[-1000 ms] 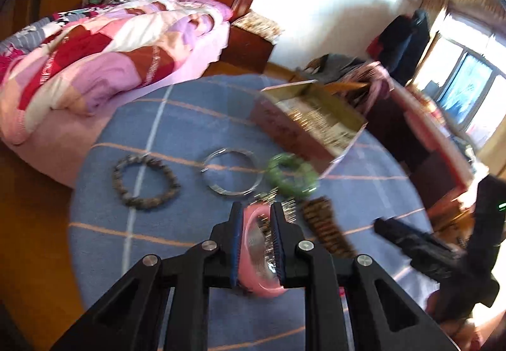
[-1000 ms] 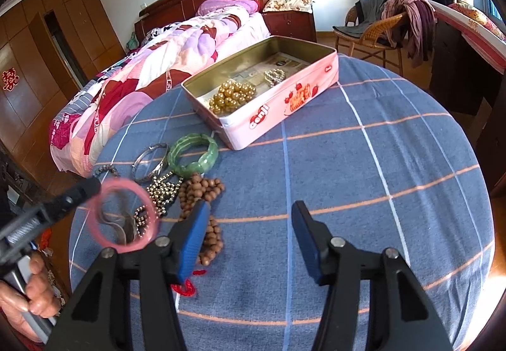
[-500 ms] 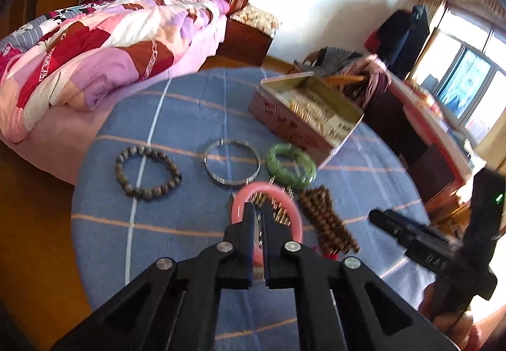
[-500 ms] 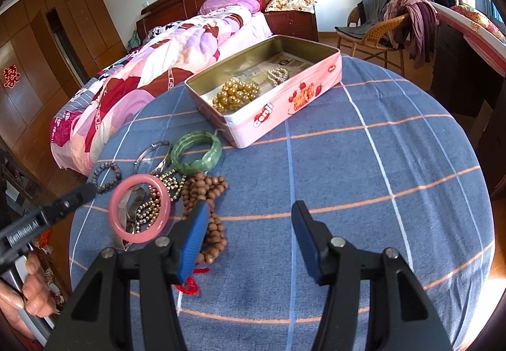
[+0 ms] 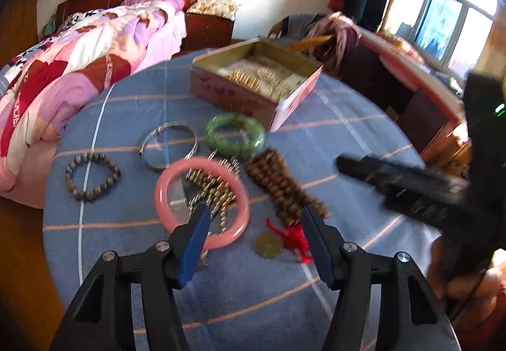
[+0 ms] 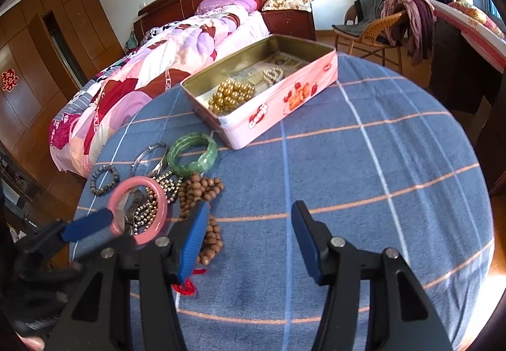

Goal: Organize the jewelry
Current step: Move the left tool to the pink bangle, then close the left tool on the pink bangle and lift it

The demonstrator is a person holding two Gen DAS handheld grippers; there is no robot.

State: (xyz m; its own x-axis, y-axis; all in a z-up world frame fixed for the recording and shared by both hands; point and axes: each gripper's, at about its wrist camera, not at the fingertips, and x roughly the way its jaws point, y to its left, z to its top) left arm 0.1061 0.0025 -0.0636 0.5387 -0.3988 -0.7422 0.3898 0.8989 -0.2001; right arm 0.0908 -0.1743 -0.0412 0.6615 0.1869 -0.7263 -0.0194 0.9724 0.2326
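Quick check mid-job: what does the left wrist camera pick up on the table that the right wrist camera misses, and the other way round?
Left wrist only: a gold coin by the red tassel, and a window.

Right wrist only: the tin's strawberry-printed side, and a wardrobe.

Both: the pink bangle lying on a metal bead chain, the green bangle, wooden beads, and the left gripper, its jaws opening with nothing between them.

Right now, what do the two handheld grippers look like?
Both match: the left gripper and right gripper are matte black plastic frames with triangular cut-outs, silver pivot screws and ribbed blue pads on the fingers. A small green light glows on the right unit's body. No cables or sleeves visible.
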